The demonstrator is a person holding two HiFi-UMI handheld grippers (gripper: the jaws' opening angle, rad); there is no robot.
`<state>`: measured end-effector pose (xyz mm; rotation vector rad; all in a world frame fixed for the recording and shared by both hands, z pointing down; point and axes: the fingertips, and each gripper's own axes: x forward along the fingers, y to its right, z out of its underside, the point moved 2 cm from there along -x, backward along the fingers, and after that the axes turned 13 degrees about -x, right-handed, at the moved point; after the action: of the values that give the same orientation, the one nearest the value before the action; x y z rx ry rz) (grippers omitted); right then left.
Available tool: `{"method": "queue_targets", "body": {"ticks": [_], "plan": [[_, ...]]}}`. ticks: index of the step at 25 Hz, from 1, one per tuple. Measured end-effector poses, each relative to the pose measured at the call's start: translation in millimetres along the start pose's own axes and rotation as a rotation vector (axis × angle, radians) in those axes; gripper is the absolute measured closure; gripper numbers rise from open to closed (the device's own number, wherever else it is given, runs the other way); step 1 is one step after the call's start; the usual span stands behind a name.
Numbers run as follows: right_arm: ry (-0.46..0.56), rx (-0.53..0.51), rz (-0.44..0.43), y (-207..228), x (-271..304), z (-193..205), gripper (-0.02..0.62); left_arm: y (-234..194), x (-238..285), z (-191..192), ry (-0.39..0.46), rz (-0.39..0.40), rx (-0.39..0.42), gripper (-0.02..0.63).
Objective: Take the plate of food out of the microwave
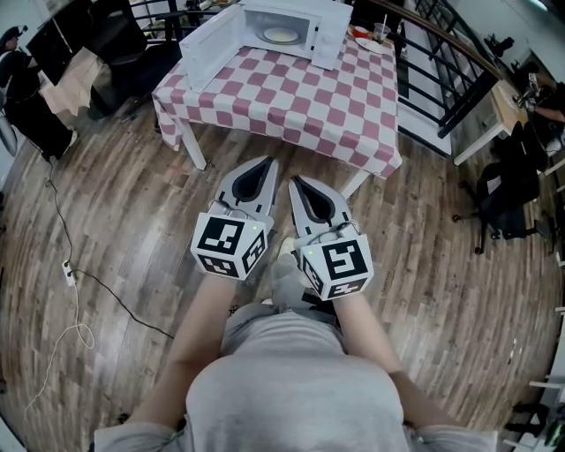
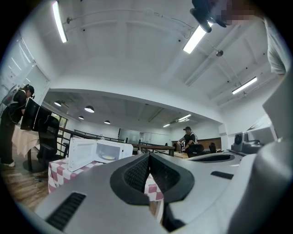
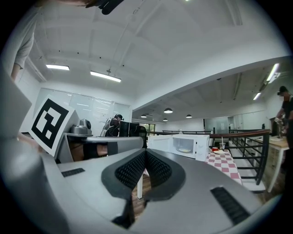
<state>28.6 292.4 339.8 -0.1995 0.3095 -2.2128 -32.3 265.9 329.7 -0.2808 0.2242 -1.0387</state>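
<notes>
Wood-plank floor [image 1: 115,265], checked-cloth table [image 1: 300,106]: boxy white microwave [image 1: 309,19] on top, its door [image 1: 207,44] swung left, round pale plate [image 1: 281,35] flat inside; well short of the microwave, left gripper [image 1: 265,168] and right gripper [image 1: 298,185], both clenched empty; risk: smooth rim likely slipping, plate tipping food.

Bright, even indoor light, with a strong fisheye bend in all three views.
White strip lights [image 2: 195,39] and round ceiling lamps [image 3: 168,110] light the room evenly, leaving only faint, soft shadows on the wooden floor [image 1: 115,256]. The strips glare pure white. Straight lines bow towards the edges, both gripper views have black rounded corners, and their near foreground is slightly soft.
</notes>
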Motion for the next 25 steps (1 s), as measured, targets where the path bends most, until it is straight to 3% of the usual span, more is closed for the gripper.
{"method": "queue_targets", "body": {"ticks": [25], "plan": [[-0.002, 0.007, -0.017, 76, 118, 18, 0.571, -75, 116, -15, -0.01, -0.017, -0.037, 0.603]]}}
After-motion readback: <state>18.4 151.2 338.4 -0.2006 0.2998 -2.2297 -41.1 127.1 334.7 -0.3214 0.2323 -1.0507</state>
